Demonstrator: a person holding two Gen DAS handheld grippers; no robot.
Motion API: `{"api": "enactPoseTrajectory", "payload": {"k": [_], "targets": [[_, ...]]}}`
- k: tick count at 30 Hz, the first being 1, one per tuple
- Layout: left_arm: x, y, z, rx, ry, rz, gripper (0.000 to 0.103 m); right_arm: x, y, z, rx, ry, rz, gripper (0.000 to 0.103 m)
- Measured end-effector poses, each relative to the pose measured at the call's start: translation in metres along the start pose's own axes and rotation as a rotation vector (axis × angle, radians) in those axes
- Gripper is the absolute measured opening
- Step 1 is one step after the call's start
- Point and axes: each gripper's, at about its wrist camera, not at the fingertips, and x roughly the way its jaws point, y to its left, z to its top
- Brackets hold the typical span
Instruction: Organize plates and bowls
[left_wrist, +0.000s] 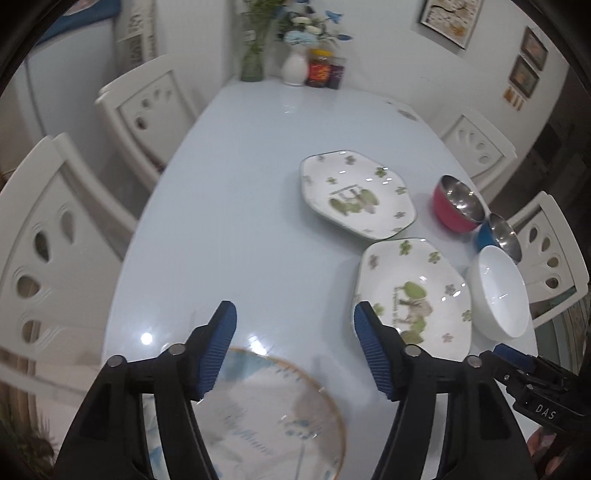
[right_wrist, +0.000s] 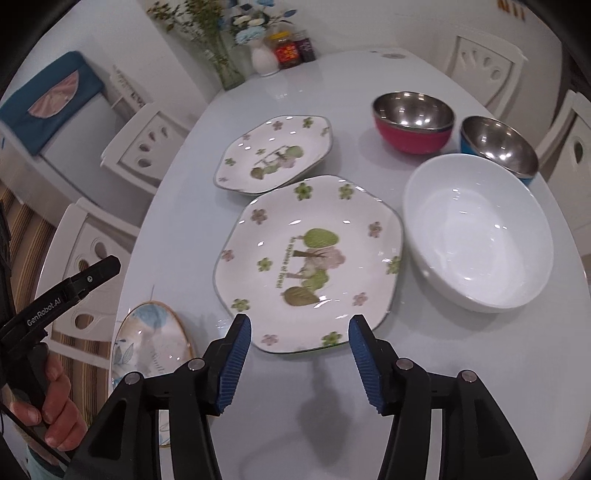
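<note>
Left wrist view: the left tongs (left_wrist: 294, 319) hang with jaws apart and nothing between them, above a pale table (left_wrist: 236, 206). Just below them lies a round gold-rimmed plate (left_wrist: 266, 417). Ahead and to their right sit 2 flowered plates, near (left_wrist: 417, 295) and far (left_wrist: 354, 192), with a white bowl (left_wrist: 498, 291), a red bowl (left_wrist: 458, 203) and a blue bowl (left_wrist: 496, 236) further right.

Right wrist view: the right tongs (right_wrist: 300, 334) are also apart and empty, poised over the near plate's edge. A hand (right_wrist: 55, 402) grips the left tool's handle at their left.
</note>
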Motion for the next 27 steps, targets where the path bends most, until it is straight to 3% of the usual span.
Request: {"api": "enactPoseTrajectory", "payload": {"k": [10, 16, 27], "targets": [[0.039, -0.036, 0.024, 0.088, 0.052, -0.07, 0.065, 0.01, -0.042, 0.001, 0.148, 0.032, -0.046, 0.054], [0.096, -0.041, 0.034, 0.118, 0.158, -0.118, 0.064, 0.034, -0.069, -0.01, 0.332, 0.092, -0.011, 0.054], [0.146, -0.051, 0.04, 0.142, 0.25, -0.14, 0.064, 0.061, -0.067, -0.015, 0.448, 0.134, 0.03, 0.054]]}}
